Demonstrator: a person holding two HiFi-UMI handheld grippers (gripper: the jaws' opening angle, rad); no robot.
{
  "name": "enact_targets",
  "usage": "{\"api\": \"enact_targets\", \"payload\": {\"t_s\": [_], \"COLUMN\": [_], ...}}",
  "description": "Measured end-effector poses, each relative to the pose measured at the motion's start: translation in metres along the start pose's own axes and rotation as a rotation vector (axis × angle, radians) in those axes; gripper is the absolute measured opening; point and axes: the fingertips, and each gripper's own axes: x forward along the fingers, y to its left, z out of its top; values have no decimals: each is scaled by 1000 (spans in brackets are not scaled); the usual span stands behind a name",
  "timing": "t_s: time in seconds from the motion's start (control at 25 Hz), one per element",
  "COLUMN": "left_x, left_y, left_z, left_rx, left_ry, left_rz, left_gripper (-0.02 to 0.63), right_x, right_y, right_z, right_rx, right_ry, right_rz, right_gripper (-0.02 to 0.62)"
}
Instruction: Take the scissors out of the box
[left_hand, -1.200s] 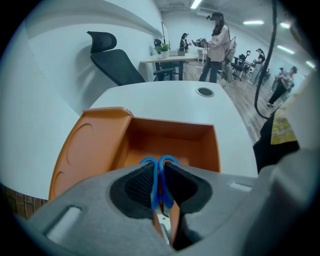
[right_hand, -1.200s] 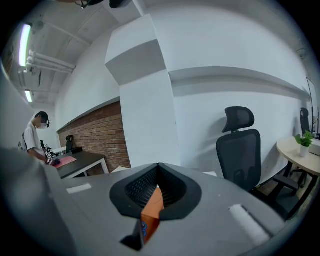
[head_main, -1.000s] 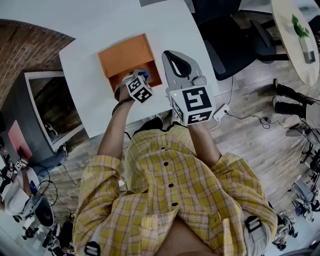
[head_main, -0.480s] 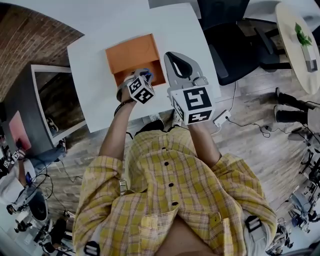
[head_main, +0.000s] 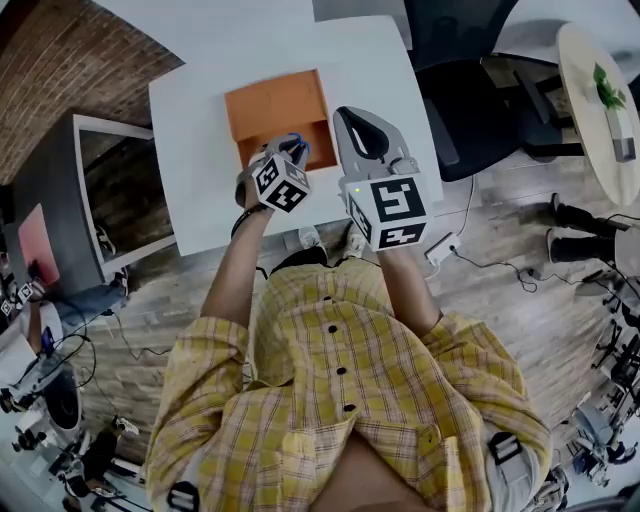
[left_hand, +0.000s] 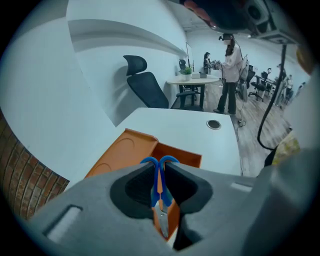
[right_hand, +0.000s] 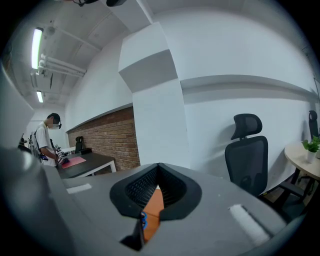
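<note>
- The left hand-held gripper (head_main: 287, 152) hangs over the near edge of the orange box (head_main: 272, 98) and tilts down and away from the person.
- In the left gripper view its jaws are closed on the scissors (left_hand: 162, 216). They press on the blue handles from both sides, and only the thickness of the handles keeps them apart.
- The two blue handle loops stick out past the jaw tips on the far side. The metal blades point back toward the camera, inside the hollow between the jaws.
- Behind the scissors in that view lies the open box, its flat lid part to the left and its deeper part to the right. Whether the blades are clear of its rim cannot be told.
- The box sits on the white worktop (head_main: 195, 160), toward its far side.
- The right hand-held gripper (head_main: 347, 112) is just right of the box and points to the far side, nearly level.
- In the right gripper view its jaw tips meet with nothing between them. Through the hollow behind the tips a strip of the orange box and a speck of blue show.
- A black office chair (head_main: 470, 95) stands off the far right corner of the worktop.
- A brick wall (head_main: 60, 60) runs along the left.
</note>
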Motion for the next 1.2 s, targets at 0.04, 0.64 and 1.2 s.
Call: {"api": "enact_targets", "payload": {"t_s": [0.04, 0.64, 1.2], "left_x": [-4, -86, -163], "left_y": [0, 14, 31], "left_z": [2, 41, 76], "left_rx": [-13, -235, -359], "left_ry": [-9, -214, -400], "left_rz": [7, 114, 228], "left_gripper": [74, 74, 74], "right_x": [-2, -20, -33], "right_y": [0, 22, 36], "right_z": [0, 11, 25], "right_rx": [0, -35, -52], "right_ry": [-1, -25, -70], "right_rz": [1, 27, 16], "right_gripper": [6, 6, 6]}}
